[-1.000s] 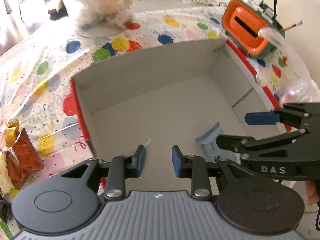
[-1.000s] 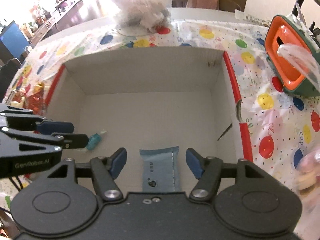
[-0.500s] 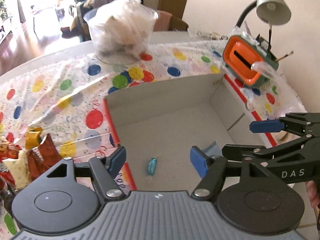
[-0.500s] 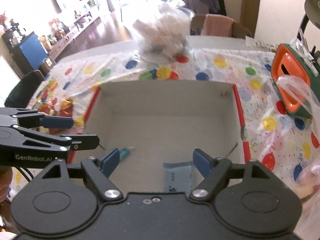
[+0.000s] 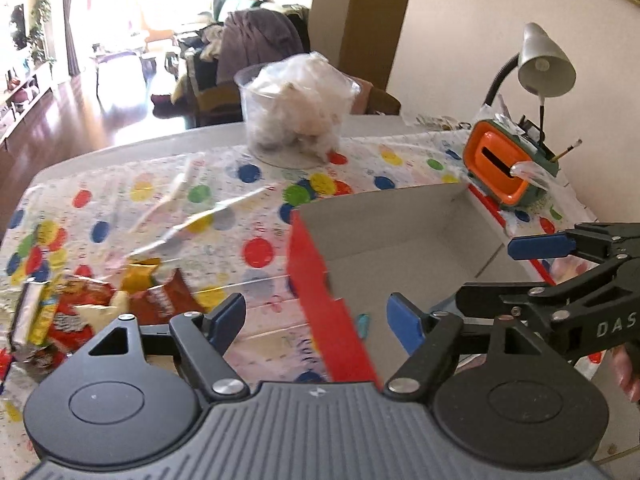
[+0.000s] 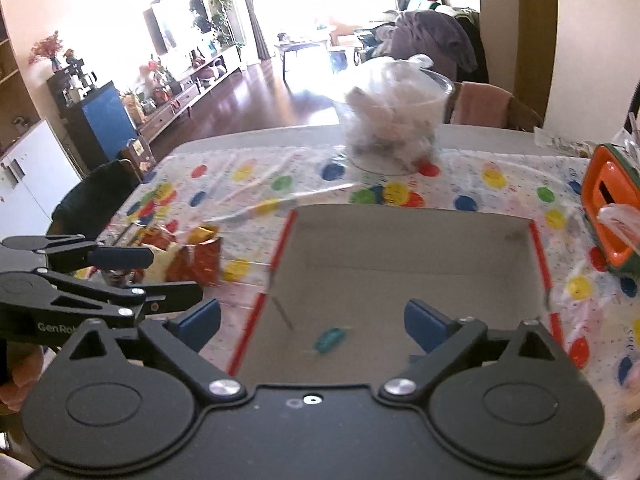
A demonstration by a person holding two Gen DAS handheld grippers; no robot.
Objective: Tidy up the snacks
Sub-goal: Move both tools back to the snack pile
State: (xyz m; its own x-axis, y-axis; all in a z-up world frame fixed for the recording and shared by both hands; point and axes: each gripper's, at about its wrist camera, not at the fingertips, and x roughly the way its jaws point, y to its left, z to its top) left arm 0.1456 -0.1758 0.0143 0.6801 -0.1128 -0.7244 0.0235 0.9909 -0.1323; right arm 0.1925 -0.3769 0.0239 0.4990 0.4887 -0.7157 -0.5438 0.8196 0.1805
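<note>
You have pulled both grippers up and back from the box (image 6: 404, 248); its near left corner holds a teal candy (image 6: 329, 339). The snack pile (image 5: 100, 308) waits near the table's left edge. Left gripper (image 5: 316, 318) and right gripper (image 6: 312, 320), jaws just opened, hold nothing.

Strong daylight from the far windows (image 6: 304, 4) blows out the background, fisheye bending curves the edges, and the teal candy (image 6: 329, 340) looks smeared, probably by motion blur.
</note>
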